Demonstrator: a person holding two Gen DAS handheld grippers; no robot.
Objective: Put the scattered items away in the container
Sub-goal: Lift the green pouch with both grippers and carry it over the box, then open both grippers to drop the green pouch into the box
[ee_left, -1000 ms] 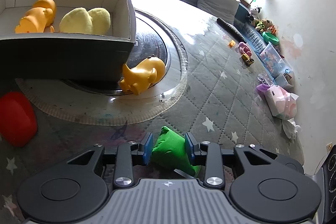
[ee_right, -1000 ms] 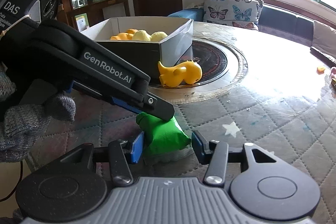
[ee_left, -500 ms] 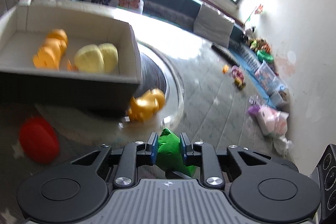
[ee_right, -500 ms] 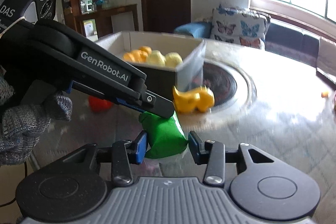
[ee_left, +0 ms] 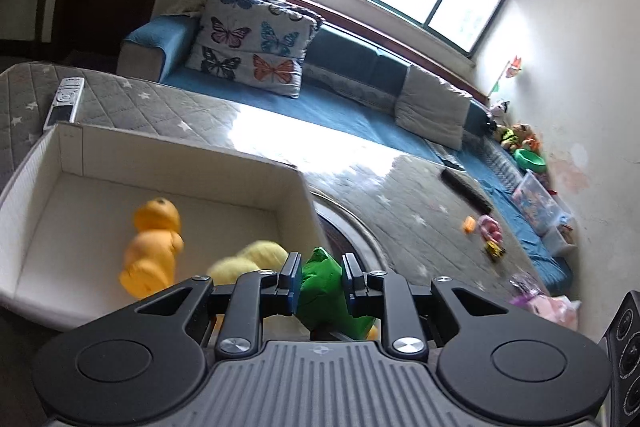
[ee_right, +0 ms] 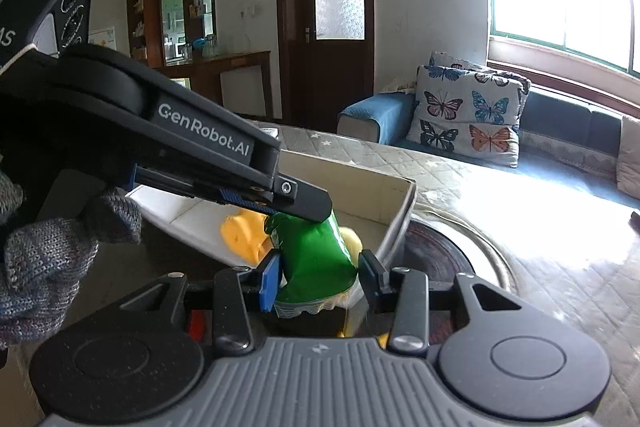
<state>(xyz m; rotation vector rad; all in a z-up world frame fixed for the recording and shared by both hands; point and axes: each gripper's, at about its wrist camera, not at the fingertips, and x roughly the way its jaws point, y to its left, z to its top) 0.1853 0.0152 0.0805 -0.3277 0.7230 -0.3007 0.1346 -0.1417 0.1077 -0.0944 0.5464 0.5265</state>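
Two grippers hold one green pouch [ee_left: 322, 293] at once. In the left wrist view the left gripper [ee_left: 321, 285] has its jaws pressed on both flanks of the pouch, which sits squarely between them and bulges up past the blue pads. In the right wrist view the right gripper [ee_right: 318, 277] has its jaws closed on the pouch's lower body, while the other gripper's finger clamps the pouch's upper end at about 11 o'clock from it. The pouch hangs clear of the tabletop [ee_left: 404, 199], near the corner of the white box [ee_left: 168, 157]. Inside the box lie an orange toy [ee_left: 154, 247] and a blurred yellow toy [ee_left: 250, 257]. A grey-gloved hand [ee_right: 52, 263] shows at 9 o'clock.
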